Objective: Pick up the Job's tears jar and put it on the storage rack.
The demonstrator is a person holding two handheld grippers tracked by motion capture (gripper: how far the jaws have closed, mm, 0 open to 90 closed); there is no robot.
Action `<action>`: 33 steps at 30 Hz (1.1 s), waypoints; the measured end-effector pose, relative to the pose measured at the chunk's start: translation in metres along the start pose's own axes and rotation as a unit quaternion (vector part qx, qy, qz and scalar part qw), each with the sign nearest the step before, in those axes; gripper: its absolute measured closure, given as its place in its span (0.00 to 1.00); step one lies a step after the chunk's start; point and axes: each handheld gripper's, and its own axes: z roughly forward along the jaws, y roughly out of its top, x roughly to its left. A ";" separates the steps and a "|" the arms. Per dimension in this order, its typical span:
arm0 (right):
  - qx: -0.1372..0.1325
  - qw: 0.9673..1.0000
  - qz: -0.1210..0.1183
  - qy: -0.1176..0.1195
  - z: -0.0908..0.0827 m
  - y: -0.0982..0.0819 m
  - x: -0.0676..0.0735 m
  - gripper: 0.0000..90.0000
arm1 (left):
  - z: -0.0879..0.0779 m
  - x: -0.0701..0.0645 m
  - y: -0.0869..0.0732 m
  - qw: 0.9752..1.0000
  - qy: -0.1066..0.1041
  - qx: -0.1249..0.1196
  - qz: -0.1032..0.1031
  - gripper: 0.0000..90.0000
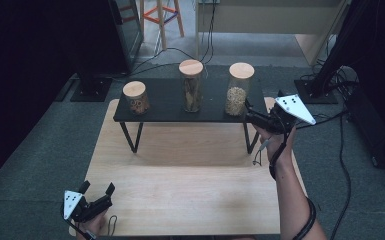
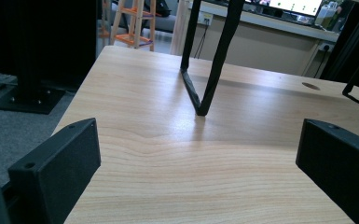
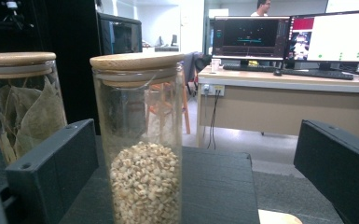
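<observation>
On the black shelf (image 1: 180,107), your right hand-held gripper (image 1: 250,116) gapes empty beside the grain jar (image 3: 142,140); clamp its smooth, breakable glass mid-body.

Bare tabletop (image 1: 190,195) lies under the black shelf (image 1: 165,107); the grain jar (image 1: 238,89) and leaf jar (image 1: 192,86) stand with a gap between.

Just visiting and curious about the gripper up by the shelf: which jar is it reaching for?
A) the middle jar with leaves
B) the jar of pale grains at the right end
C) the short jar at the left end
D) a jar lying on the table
B: the right gripper has its jaws open toward the grain jar on the shelf, not yet touching it.
</observation>
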 end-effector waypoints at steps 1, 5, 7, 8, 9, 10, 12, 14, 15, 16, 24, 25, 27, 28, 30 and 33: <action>-0.001 1.000 0.000 -0.001 -0.001 -0.001 -0.001 0.00 | 0.000 0.000 0.000 1.000 0.000 0.000 0.000 0.00; -0.004 1.000 -0.001 -0.003 -0.007 -0.005 -0.004 0.00 | 0.000 -0.001 0.000 1.000 0.001 0.000 0.001 0.00; -0.003 1.000 0.000 -0.004 -0.009 -0.007 -0.005 0.00 | 0.000 -0.001 0.000 1.000 0.001 0.001 0.002 0.00; -0.003 1.000 -0.001 -0.004 -0.011 -0.008 -0.006 0.00 | 0.000 -0.001 0.000 1.000 0.001 0.001 0.003 0.00; -0.002 1.000 -0.002 -0.005 -0.012 -0.009 -0.007 0.00 | 0.000 -0.001 0.000 1.000 0.002 0.002 0.003 0.00; -0.002 1.000 -0.003 -0.006 -0.013 -0.010 -0.008 0.00 | 0.000 -0.001 0.000 1.000 0.002 0.002 0.004 0.00; -0.003 1.000 0.000 -0.007 -0.015 -0.012 -0.010 0.00 | 0.000 -0.002 0.001 1.000 0.003 0.003 0.005 0.00; -0.004 1.000 -0.001 -0.011 -0.017 -0.013 -0.012 0.00 | 0.000 -0.002 0.001 1.000 0.003 0.003 0.005 0.00; -0.004 1.000 0.001 -0.011 -0.019 -0.014 -0.013 0.00 | 0.000 -0.002 0.001 1.000 0.003 0.003 0.005 0.00; -0.005 1.000 0.001 -0.012 -0.020 -0.015 -0.013 0.00 | 0.000 -0.002 0.001 1.000 0.003 0.004 0.005 0.00; -0.008 1.000 0.001 -0.023 -0.030 -0.022 -0.020 0.00 | 0.001 -0.002 0.001 1.000 0.004 0.005 0.005 0.00; -0.009 1.000 0.001 -0.026 -0.031 -0.023 -0.021 0.00 | 0.001 -0.002 0.001 1.000 0.004 0.005 0.006 0.00; -0.008 1.000 0.002 -0.030 -0.034 -0.025 -0.022 0.00 | 0.001 -0.003 0.002 1.000 0.005 0.006 0.007 0.00; -0.008 0.999 0.004 -0.032 -0.035 -0.026 -0.023 0.00 | 0.001 -0.003 0.002 1.000 0.005 0.006 0.006 0.00; -0.008 0.999 0.003 -0.034 -0.037 -0.028 -0.024 0.00 | 0.001 -0.003 0.002 1.000 0.005 0.006 0.006 0.00; -0.006 0.999 0.008 -0.038 -0.041 -0.031 -0.026 0.01 | 0.001 -0.004 0.002 1.000 0.005 0.007 0.008 0.00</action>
